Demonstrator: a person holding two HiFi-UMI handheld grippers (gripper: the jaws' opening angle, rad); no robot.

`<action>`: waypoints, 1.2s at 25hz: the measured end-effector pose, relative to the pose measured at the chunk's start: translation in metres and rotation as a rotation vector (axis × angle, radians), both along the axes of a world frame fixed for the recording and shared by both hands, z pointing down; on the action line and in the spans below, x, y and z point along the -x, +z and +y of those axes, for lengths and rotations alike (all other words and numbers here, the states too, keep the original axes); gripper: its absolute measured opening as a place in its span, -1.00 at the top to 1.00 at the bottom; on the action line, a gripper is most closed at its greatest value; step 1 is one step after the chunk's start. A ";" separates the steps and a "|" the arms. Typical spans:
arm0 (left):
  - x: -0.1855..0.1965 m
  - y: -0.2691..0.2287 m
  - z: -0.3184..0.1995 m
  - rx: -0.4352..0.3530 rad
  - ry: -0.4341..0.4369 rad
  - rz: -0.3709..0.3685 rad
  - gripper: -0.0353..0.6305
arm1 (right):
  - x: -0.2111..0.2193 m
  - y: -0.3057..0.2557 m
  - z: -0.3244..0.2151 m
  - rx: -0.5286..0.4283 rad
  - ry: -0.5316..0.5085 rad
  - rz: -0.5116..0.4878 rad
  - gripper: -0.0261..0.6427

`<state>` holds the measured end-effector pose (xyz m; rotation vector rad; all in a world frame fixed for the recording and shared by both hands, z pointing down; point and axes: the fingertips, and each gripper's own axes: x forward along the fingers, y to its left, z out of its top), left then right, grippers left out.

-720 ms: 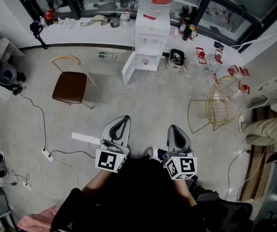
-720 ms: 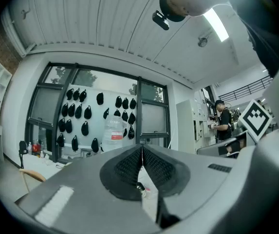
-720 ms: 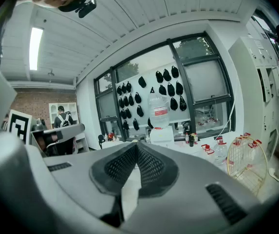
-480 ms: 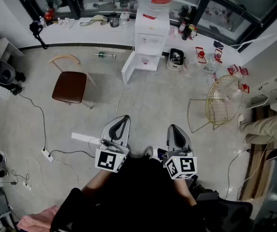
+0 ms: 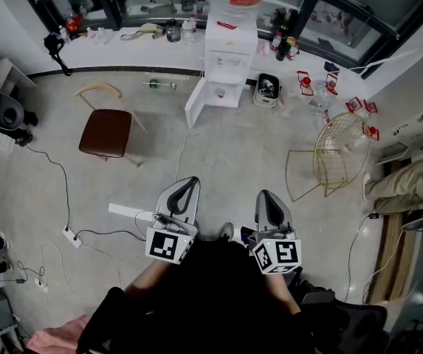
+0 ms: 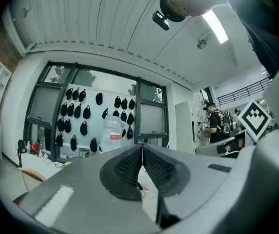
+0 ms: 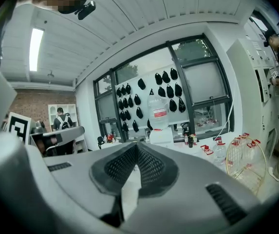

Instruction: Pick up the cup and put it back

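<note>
I cannot make out a cup in any view; small items on the white ledge (image 5: 145, 46) along the far wall are too small to tell apart. My left gripper (image 5: 187, 184) and right gripper (image 5: 265, 197) are held side by side close to my body, over the floor, pointing toward the white water dispenser (image 5: 231, 59). In the left gripper view the left gripper (image 6: 141, 148) has its dark pads pressed together with nothing between them. The right gripper (image 7: 137, 146) in its own view is also shut and empty. Both gripper views look at the dispenser's bottle (image 7: 158, 113).
A brown-seated wooden chair (image 5: 108, 131) stands at the left and a gold wire chair (image 5: 340, 153) at the right. Cables and a power strip (image 5: 70, 235) lie on the floor at the left. A person's leg (image 5: 403, 194) shows at the right edge. A bottle (image 5: 162, 85) lies by the ledge.
Both grippers stay where they were. The head view has shifted slightly, and the person's leg at the right edge has moved a little.
</note>
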<state>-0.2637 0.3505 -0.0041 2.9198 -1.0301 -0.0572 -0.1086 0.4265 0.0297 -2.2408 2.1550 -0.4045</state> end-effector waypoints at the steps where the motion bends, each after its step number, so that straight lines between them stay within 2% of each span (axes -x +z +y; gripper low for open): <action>1: 0.000 0.000 0.001 -0.004 0.004 0.001 0.87 | 0.000 0.000 0.001 -0.005 0.002 -0.005 0.94; 6: 0.003 0.005 0.005 0.012 0.024 0.009 0.86 | 0.006 0.000 0.005 -0.009 0.004 -0.019 0.94; 7: 0.001 0.007 0.004 0.025 0.030 0.011 0.76 | 0.007 -0.001 0.005 -0.007 0.005 -0.016 0.94; 8: 0.000 0.009 0.004 0.040 0.035 0.009 0.44 | 0.008 -0.001 0.005 -0.005 0.007 -0.014 0.94; 9: -0.001 0.012 0.003 0.051 0.038 0.001 0.24 | 0.009 -0.002 0.004 -0.004 0.008 -0.012 0.94; 11: 0.001 0.019 0.003 0.064 0.043 -0.024 0.18 | 0.012 -0.002 0.003 -0.001 0.012 -0.011 0.94; 22: 0.028 0.030 -0.011 0.082 0.072 -0.029 0.14 | 0.040 0.005 -0.009 0.017 0.045 -0.017 0.94; 30: 0.034 0.046 -0.027 0.097 0.143 -0.048 0.14 | 0.046 0.018 -0.031 0.017 0.091 -0.015 0.94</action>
